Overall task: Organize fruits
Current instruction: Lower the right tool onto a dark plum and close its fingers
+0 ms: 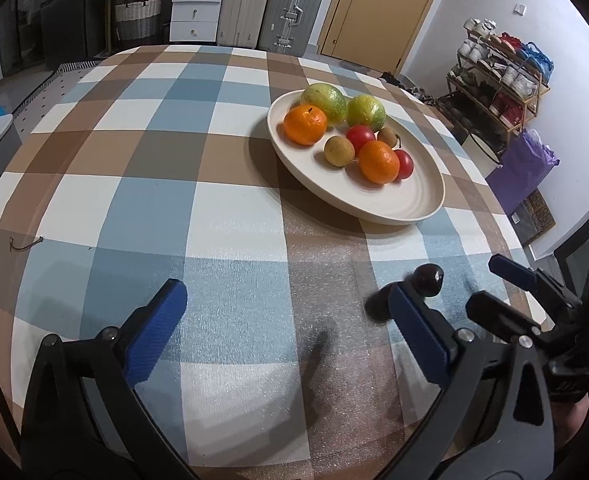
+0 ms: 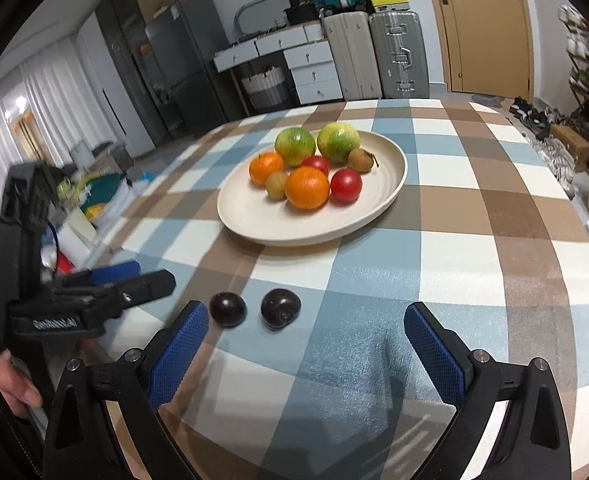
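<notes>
A cream plate (image 1: 414, 204) (image 2: 254, 220) on the checked tablecloth holds two green-yellow fruits, two oranges (image 1: 378, 162), two red tomatoes and two small brown fruits. Two dark plums (image 2: 227, 308) (image 2: 280, 307) lie on the cloth in front of the plate. My right gripper (image 2: 308, 332) is open just short of them, the right-hand plum lying ahead of the gap. My left gripper (image 1: 286, 304) is open over bare cloth. In the left wrist view one plum (image 1: 428, 278) shows beyond its right finger and the other is partly hidden behind it. Each view shows the other gripper (image 1: 484, 284) (image 2: 154, 274) at its edge.
The round table's edge curves close on the right by a shoe rack (image 1: 498, 80) and a purple bag (image 1: 522, 164). Suitcases (image 2: 398, 54), white drawers (image 2: 314, 68) and a wooden door (image 2: 486, 24) stand beyond the far edge. A hand (image 2: 14, 388) grips the left tool.
</notes>
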`<state>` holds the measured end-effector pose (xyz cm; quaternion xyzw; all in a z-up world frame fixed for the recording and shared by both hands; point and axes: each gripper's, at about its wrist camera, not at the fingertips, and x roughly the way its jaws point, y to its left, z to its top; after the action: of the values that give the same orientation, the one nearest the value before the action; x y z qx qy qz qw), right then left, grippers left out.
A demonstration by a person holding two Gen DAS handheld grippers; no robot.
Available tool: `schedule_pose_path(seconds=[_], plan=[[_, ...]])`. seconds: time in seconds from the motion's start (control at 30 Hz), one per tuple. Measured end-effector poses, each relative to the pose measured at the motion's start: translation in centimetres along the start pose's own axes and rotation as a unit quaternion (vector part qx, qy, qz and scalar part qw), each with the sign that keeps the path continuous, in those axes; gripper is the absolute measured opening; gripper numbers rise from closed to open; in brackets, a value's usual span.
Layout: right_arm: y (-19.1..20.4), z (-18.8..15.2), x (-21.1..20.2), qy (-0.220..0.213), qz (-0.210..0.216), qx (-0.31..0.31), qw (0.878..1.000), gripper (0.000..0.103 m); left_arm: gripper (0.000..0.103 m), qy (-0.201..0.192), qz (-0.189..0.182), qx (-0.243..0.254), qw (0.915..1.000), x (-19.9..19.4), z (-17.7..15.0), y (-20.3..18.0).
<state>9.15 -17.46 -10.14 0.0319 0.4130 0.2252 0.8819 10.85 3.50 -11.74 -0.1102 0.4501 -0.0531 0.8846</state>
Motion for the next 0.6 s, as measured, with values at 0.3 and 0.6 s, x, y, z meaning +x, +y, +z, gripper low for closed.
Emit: schedule_pose_path(seconds=[0.3,0.6], plan=[[1.7,0.2,1.6,0.018,-0.027,-0.067,0.997,0.099,0.102,-0.002,0.003,0.001,1.0000,0.1,0.4,0.4],[2.5,0.2,3.1,0.038,-0.043,-0.103,0.993,0.077,0.102,0.003,-0.002,0.004,1.0000,0.3,0.2,0.9]])
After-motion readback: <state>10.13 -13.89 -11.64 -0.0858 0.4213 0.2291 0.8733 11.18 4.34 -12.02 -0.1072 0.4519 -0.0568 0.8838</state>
